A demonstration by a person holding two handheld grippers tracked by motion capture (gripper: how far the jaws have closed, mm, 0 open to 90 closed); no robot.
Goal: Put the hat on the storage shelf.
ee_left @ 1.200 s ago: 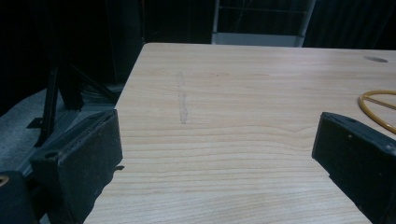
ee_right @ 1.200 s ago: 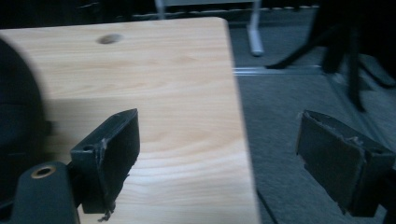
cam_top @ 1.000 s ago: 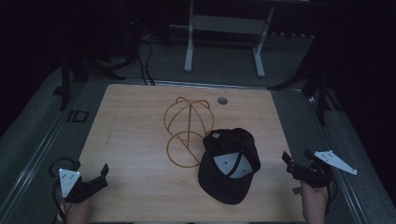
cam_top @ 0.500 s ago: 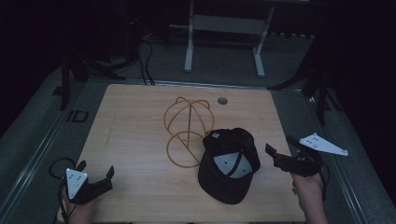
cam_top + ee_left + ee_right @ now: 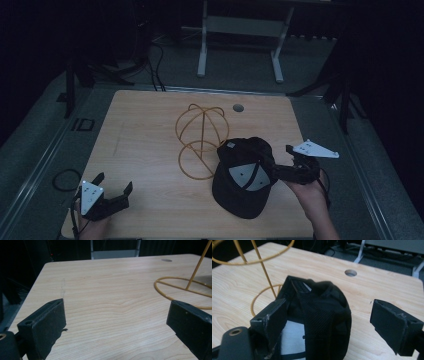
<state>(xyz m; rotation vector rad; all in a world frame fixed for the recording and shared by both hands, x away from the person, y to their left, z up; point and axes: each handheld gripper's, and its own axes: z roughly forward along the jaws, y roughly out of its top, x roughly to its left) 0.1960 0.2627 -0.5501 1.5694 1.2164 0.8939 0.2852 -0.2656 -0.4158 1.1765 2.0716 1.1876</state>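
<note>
A black cap lies upside down on the wooden table, its pale lining label facing up. Beside it on the left stands a gold wire hat stand. My right gripper reaches the cap from the right. In the right gripper view, my right gripper is open with its jaws on either side of the cap's rim. My left gripper rests open near the table's front left corner, holding nothing. In the left gripper view, my left gripper faces bare wood, with the stand's ring base ahead to the right.
A round cable hole sits at the table's far middle. A white-legged frame stands on the dark floor beyond the table. Cables lie on the floor at the left.
My right gripper has moved left from the table's edge up to the cap, so its open jaws now straddle the rim. My left gripper has shifted slightly right.
</note>
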